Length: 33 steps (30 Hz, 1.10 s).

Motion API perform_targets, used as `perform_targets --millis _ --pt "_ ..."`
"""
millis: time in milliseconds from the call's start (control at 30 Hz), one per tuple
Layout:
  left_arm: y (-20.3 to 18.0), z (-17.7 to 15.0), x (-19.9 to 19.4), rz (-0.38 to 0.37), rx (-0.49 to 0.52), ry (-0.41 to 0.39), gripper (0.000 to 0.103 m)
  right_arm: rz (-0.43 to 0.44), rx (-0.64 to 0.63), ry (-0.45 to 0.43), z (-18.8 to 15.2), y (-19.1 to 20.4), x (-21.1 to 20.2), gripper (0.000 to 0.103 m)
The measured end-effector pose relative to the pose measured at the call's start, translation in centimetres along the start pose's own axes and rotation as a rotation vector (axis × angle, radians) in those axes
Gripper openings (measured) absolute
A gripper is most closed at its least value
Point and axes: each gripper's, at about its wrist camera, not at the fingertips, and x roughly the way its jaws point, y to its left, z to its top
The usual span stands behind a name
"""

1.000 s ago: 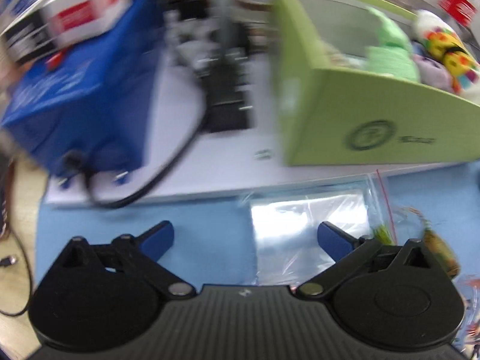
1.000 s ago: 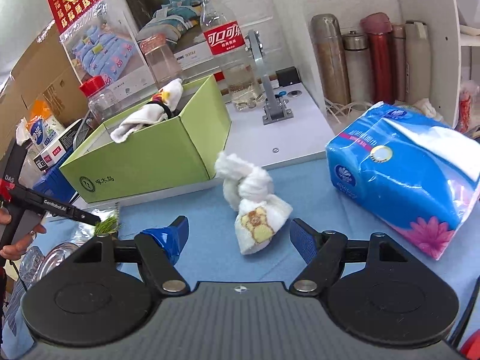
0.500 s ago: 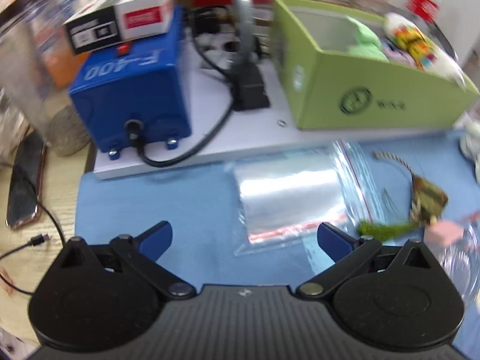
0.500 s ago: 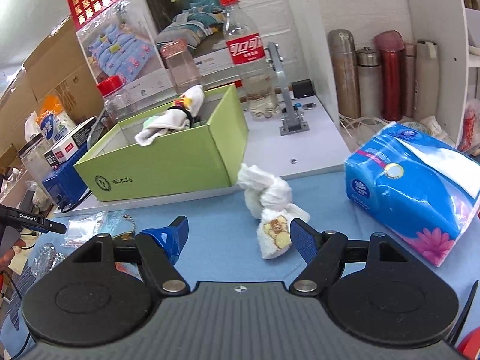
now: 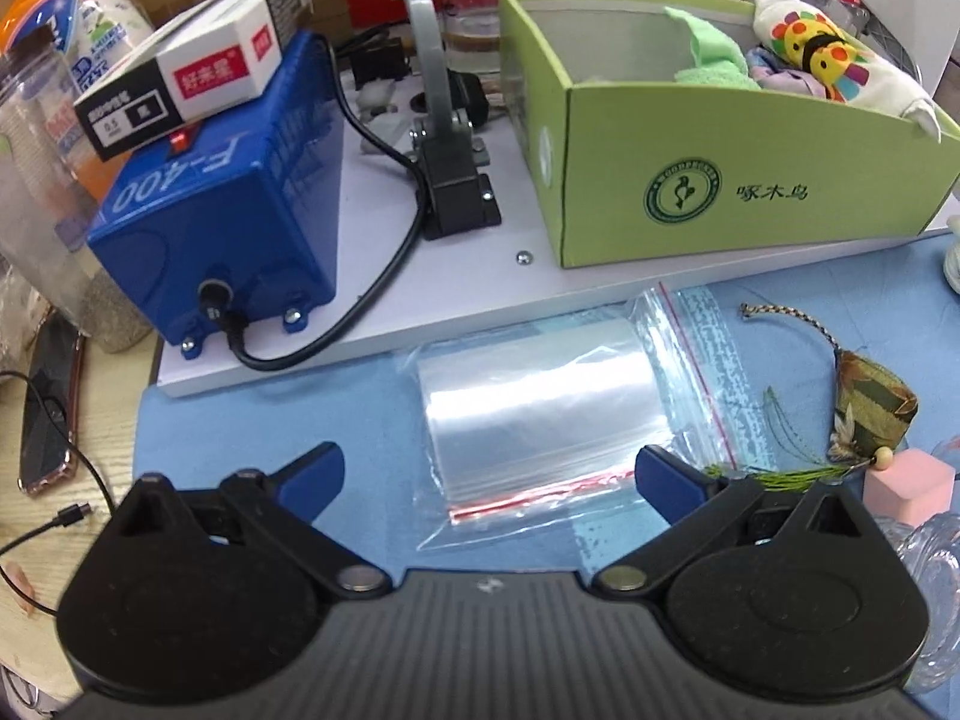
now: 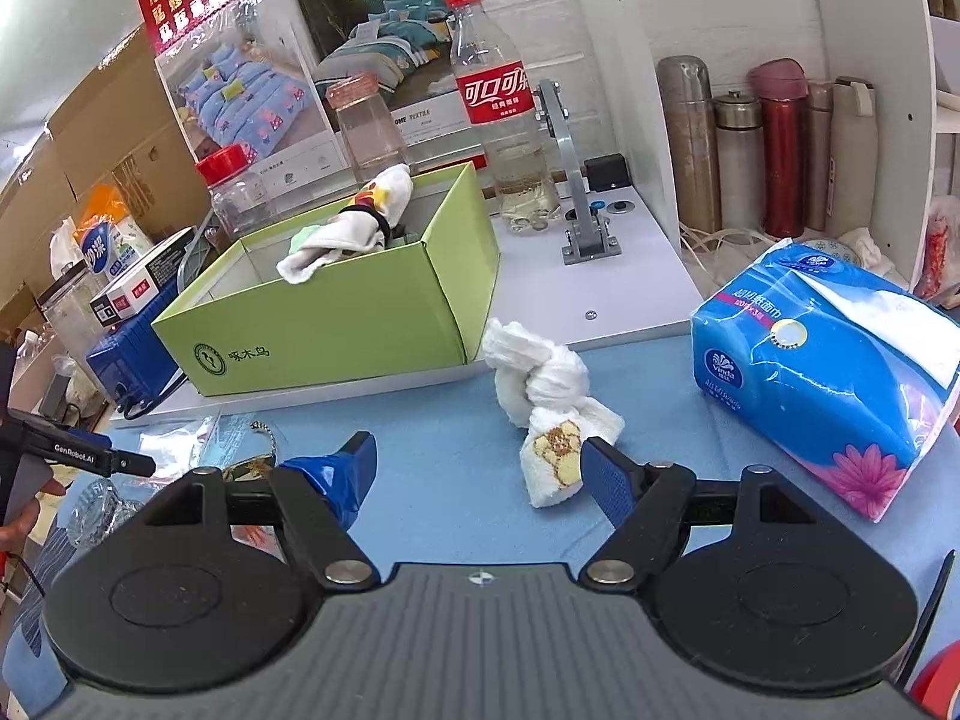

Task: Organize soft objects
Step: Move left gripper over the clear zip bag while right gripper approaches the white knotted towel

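Green box holds soft things; one knotted towel lies outside on the blue mat.

The green box [image 5: 750, 180] stands open on a white board [image 5: 456, 276] and holds a white cloth toy with coloured spots [image 5: 834, 54], a light green cloth [image 5: 714, 54] and a pale purple piece [image 5: 780, 75]. The white knotted towel [image 6: 549, 402] lies on the blue mat [image 6: 444, 450] of the surface, just in front of the box corner. A blue tissue pack [image 6: 822, 372] is to its right, and thermos flasks [image 6: 774, 144] stand behind on a shelf. Clear zip bags [image 5: 558, 414], a small brocade charm [image 5: 873, 408] and a pink block [image 5: 909, 489] lie on the mat before the left gripper [image 5: 489, 477]; a blue machine [image 5: 234, 210] stands to the left. Both jaws are wide apart and hold nothing. The right gripper [image 6: 477, 468] has its right finger just beside the towel's lower end; I cannot tell if it touches.
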Motion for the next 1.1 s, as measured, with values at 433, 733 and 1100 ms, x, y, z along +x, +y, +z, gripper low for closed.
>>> perform_targets --millis 433,733,1100 --pt "0.9 0.2 -2.1 -0.001 0.225 -0.124 0.102 -0.002 -0.006 0.008 -0.5 0.1 -0.9 0.061" --pt "-2.7 -0.5 0.2 -0.119 0.91 -0.204 0.103 -0.049 -0.009 0.006 -0.3 -0.3 -2.0 0.061" --pt "0.0 1.8 3.0 -0.464 0.803 -0.064 0.103 -0.099 -0.023 0.072 -0.4 -0.3 -0.7 0.061"
